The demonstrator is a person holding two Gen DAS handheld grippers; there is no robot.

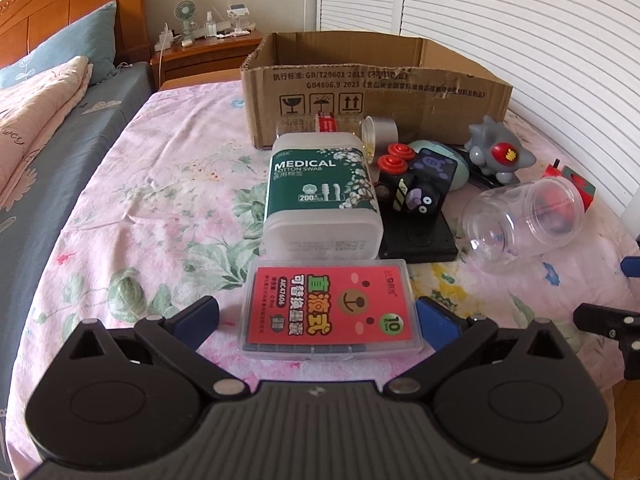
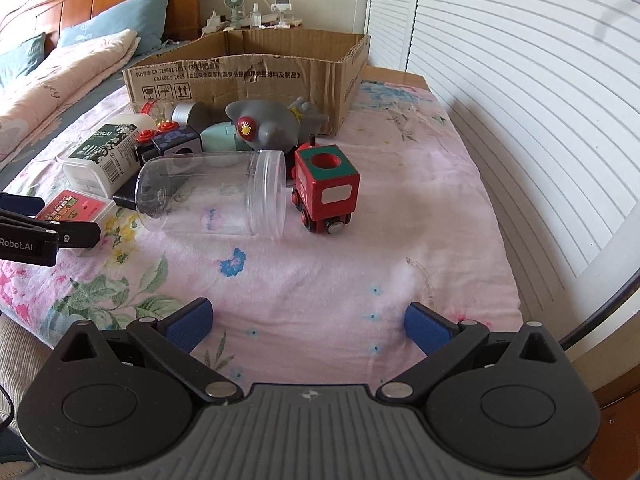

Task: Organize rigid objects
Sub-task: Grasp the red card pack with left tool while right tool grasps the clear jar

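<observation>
A home bedroom — wooden headboard [image 1: 60, 4], pillows [image 1: 68, 48], cluttered nightstand [image 1: 200, 46], floral bedsheet [image 1: 168, 184].

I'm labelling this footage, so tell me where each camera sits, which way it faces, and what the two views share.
Left wrist: rides the left gripper, low over the bed, facing the cardboard box; its open jaws flank the red refill case.
Right wrist: rides the right gripper, further right, facing the clear jar and red toy train; open jaws over bare sheet.
Shared: box, jar, cotton swab box, grey toy plane.
</observation>
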